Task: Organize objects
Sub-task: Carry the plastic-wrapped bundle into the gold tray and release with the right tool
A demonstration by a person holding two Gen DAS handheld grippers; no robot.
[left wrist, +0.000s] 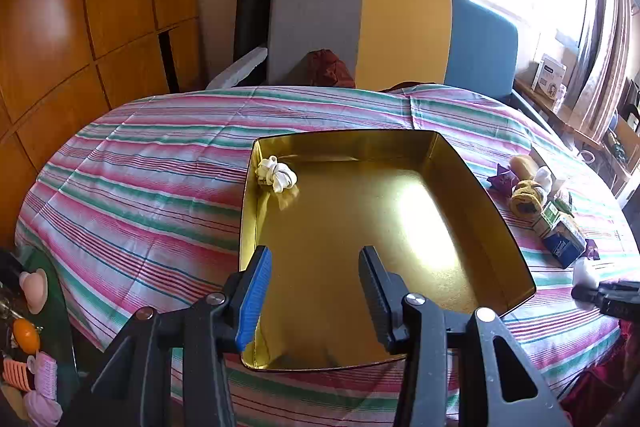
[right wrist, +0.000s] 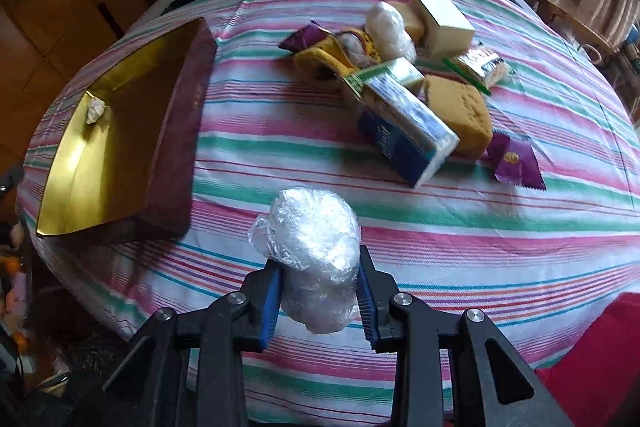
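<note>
My right gripper (right wrist: 320, 263) is shut on a ball of crumpled clear plastic wrap (right wrist: 316, 227), held above the striped cloth. A gold-lined tray (right wrist: 176, 131) with maroon outer walls lies to its left. In the left wrist view my left gripper (left wrist: 316, 255) hangs open over the near part of that tray (left wrist: 480, 195), nothing between its fingers. A knotted white cloth (left wrist: 276, 175) sits in the tray's far left corner. The right gripper (left wrist: 604, 297) shows at the right edge with the plastic ball (left wrist: 584, 273).
A pile lies on the cloth to the right: a blue-and-white carton (right wrist: 408, 123), a tan sponge (right wrist: 460, 107), purple sachets (right wrist: 516, 163), a yellow sock (right wrist: 328, 55), a cream box (right wrist: 442, 21), another plastic ball (right wrist: 390, 27). A tricolour sofa (left wrist: 400, 27) stands behind.
</note>
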